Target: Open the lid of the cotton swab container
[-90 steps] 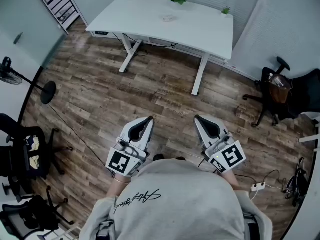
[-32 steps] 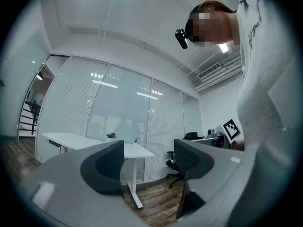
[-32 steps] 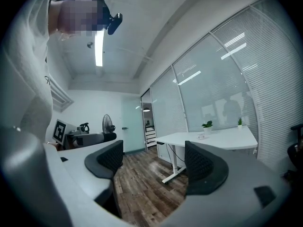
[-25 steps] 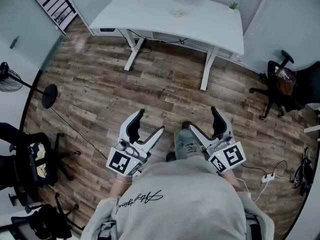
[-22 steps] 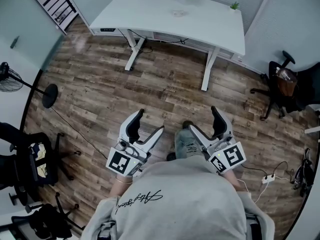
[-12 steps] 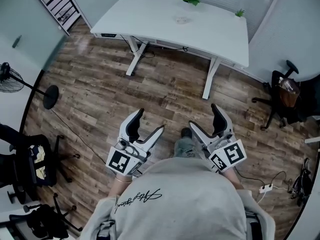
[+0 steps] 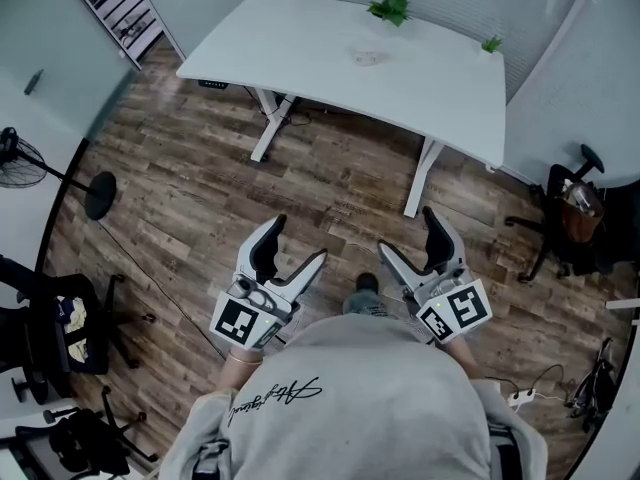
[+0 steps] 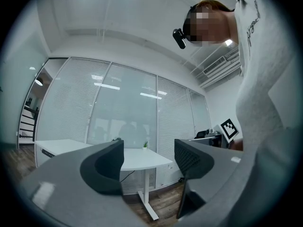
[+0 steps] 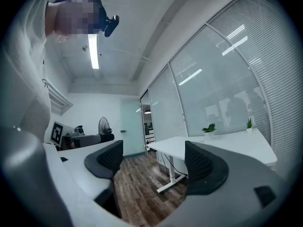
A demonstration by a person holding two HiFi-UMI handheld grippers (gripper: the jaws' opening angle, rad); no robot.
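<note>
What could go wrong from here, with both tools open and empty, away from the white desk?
The small clear object on the white desk is too small to identify; it may not be the container.
The green potted plant stands near it; the left tool or right tool might knock it.
A white power strip with cables lies on the floor beside the person: tripping risk.

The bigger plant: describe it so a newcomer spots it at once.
Find the white desk at the head view's top. Two green plants stand along its far edge. The bigger plant sits near the middle, bushier than the small plant at the right corner.
</note>
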